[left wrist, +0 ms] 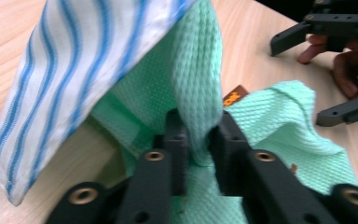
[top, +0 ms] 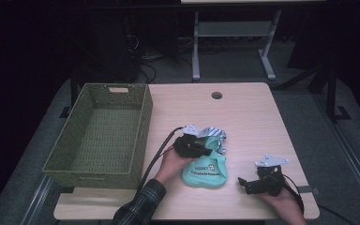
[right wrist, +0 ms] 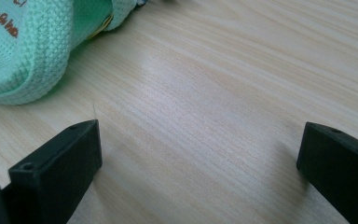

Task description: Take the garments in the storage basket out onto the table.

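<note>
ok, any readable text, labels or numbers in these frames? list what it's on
Green cloth: dark print in the high view, too small and blurred to read.
Same cloth, right gripper view: orange letters at the top left edge, cut off, unreadable.
Small orange tag on that cloth: marks too blurred to read.
Striped cloth, basket, table: no text visible.

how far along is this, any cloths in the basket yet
Nothing looks done: the green basket holds no cloth. In hand: the left gripper has a fold of the mint green cloth between its jaws, with the blue striped cloth draped beside it. The right gripper rests open on the table. Left, probably: moving both cloths into the basket.
</note>
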{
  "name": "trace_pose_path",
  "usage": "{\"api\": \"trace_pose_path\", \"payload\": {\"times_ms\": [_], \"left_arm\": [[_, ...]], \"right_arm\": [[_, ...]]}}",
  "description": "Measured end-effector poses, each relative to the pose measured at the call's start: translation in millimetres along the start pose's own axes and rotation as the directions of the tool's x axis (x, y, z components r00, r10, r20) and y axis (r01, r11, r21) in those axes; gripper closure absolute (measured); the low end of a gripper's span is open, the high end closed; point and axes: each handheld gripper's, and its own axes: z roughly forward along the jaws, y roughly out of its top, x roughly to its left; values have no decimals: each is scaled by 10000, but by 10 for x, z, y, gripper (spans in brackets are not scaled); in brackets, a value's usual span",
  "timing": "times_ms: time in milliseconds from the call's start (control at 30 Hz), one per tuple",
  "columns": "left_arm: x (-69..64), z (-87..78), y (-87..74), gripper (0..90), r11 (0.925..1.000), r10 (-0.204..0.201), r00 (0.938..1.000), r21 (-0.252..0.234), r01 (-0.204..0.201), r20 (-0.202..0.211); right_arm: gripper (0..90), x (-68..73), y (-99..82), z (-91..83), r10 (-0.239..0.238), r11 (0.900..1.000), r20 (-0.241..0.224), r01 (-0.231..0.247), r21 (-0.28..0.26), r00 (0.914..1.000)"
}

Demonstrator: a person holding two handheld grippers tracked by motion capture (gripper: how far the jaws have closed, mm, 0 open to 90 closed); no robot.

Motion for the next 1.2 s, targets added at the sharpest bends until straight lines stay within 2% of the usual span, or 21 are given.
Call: {"api": "trace_pose_path", "payload": {"times_ms": [100,200,300,467,600,733,800,900,1133,1200], "left_arm": [[-41,-43,34,585,9999,133,9993,-27,-134,-338],[-117,-130,84,457,9998,121,9990,-165,-128,-425],[-182,-223,113,392,9998,169,9977,-46,-172,-657],[-302,-415,114,419,9991,350,9972,-227,-366,-668],[-435,-482,152,464,9965,666,9970,-472,-684,-402],[-557,-407,225,468,9946,902,9959,-504,-902,-24],[-610,-331,256,462,9931,1108,9938,-402,-1104,70],[-655,-176,276,445,9924,1206,9925,-275,-1201,192],[-688,113,287,438,9904,1374,9903,89,-1376,182],[-692,169,292,439,9904,1377,9903,55,-1378,175]], "right_arm": [[0,0,0,0,5,10000,-1,-5,-3,10000],[0,0,0,0,4,10000,0,-4,3,10000],[0,0,0,0,3,10000,2,-3,3,10000],[0,5,0,-2,70,10000,-22,-70,40,10000],[0,4,0,-2,53,10000,-15,-53,31,10000],[0,1,0,0,10,10000,2,-10,4,10000],[0,0,0,0,4,10000,2,-4,3,10000],[0,0,0,0,5,10000,3,-5,2,10000],[0,3,0,-1,43,10000,-15,-43,20,10000],[0,3,0,-1,36,10000,-13,-36,16,10000]]}}
